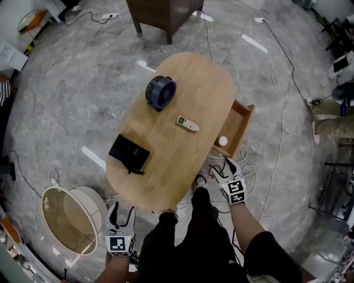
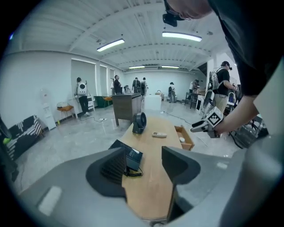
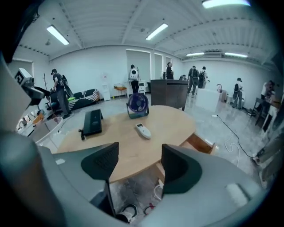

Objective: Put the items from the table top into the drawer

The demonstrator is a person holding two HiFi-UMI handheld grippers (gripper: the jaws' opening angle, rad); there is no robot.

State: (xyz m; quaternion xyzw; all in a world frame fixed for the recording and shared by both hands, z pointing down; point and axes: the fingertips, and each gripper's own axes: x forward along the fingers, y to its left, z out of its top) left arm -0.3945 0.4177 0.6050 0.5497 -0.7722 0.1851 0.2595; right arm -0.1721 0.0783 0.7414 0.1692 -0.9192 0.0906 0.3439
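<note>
The oval wooden bench runs its long axis from the frame's lower left to its upper right, smooth pale grain over a grey marbled floor.

- **Remote control:** slim and pale, it lies flat near the bench's middle. Its long axis slopes from upper left to lower right, the lower end aimed toward the drawer.
- **Black box:** flat and rectangular, it lies toward the lower left of the bench, long axis also upper left to lower right. A short dark cable sits at its lower corner.
- **Small fan:** round and upright in the upper left part of the bench, with its purple grille turned toward the lower right.
- **Drawer:** a shallow wooden tray pulled out from the bench's right edge. A small white round object lies at its lower end and the rest of its floor is bare.

There is open bench surface between all three items.

The left hand-held gripper hangs off the bench's lower left end, jaws spread and empty. The right hand-held gripper hovers just below the drawer's lower corner, jaws likewise parted with nothing between them.

A dark wooden cabinet stands beyond the top edge.
</note>
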